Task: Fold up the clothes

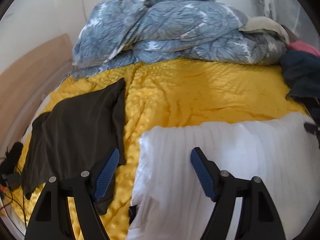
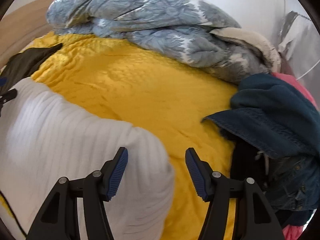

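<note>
Two grippers, both with jaws spread wide and nothing pinched, so this looks like the bit between grabs.

Left wrist view first: the left gripper (image 1: 155,162) hovers over the near edge of the bed. Its blue pads straddle the spot where the white ribbed garment (image 1: 230,160) meets the yellow bedspread (image 1: 190,92). The white piece fills the lower right of the frame, lying fairly flat with a straight far edge. A dark brown garment (image 1: 76,128) lies in the lower left, looks already folded or at least flattened. Upper middle is a rumpled blue-grey duvet (image 1: 164,26), and a dark teal bundle (image 1: 302,76) sits at the right edge. Some black cables and a gadget at the far left, can't tell what.

Right wrist view: the right gripper (image 2: 156,164) is over the right-hand corner of the same white ribbed garment (image 2: 60,132), which takes up the lower left of the frame. The left pad is over the cloth, the right one over bare yellow bedspread (image 2: 140,88). A heap of unfolded clothes, a denim piece (image 2: 270,124) on top, sits at the right.

My guess: the white garment is mid-fold, spread out and waiting. Next move calls for each gripper to drop onto a near corner, close on a single layer, and carry it toward the far edge together.
</note>
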The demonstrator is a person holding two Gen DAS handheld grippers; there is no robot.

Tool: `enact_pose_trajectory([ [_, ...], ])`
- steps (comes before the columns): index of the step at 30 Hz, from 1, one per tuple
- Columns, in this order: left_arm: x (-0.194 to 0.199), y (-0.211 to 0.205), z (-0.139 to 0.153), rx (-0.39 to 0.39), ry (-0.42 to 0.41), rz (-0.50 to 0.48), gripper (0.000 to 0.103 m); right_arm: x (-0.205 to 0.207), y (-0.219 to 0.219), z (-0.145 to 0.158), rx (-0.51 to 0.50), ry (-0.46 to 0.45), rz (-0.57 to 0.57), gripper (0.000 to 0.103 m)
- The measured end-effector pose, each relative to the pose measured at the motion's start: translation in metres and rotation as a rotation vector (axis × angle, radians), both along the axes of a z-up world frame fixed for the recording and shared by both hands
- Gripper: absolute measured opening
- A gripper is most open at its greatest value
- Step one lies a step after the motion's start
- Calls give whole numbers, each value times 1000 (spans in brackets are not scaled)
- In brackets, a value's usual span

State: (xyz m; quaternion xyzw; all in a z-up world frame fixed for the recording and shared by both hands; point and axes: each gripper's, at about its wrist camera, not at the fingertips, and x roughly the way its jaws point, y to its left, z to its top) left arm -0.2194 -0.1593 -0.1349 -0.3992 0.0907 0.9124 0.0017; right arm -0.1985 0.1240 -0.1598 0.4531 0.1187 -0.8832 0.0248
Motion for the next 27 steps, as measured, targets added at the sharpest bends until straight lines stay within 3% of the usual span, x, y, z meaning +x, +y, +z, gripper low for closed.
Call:
enact_pose_trajectory([
  [5,0,-21,15,167,19,14,77,5,0,0,-36,-21,18,62],
  [10,0,-39,29,322,35,26,77,2,19,13,-192,-16,-25,62],
  [12,-4,-31,25,294,17,18,77,0,26,16,-281,-25,-27,62],
  [16,-15,-19,9,197,-48,29,76,-9,30,17,-258,-33,-54,62],
  [18,-22,-26,-2,268,-133,-1,76,-15,41,20,-283,-41,-77,62],
  [20,-27,-32,-7,299,-174,-18,77,-24,59,18,-398,-107,-74,63],
  [22,-31,-36,-10,298,-192,-18,77,-34,73,8,-464,-192,-69,63],
  [24,-36,-39,-12,335,-213,-30,77,-39,81,1,-449,-206,-123,63],
  [27,-42,-38,-17,375,-235,-45,77,-47,90,-11,-529,-268,-140,63],
])
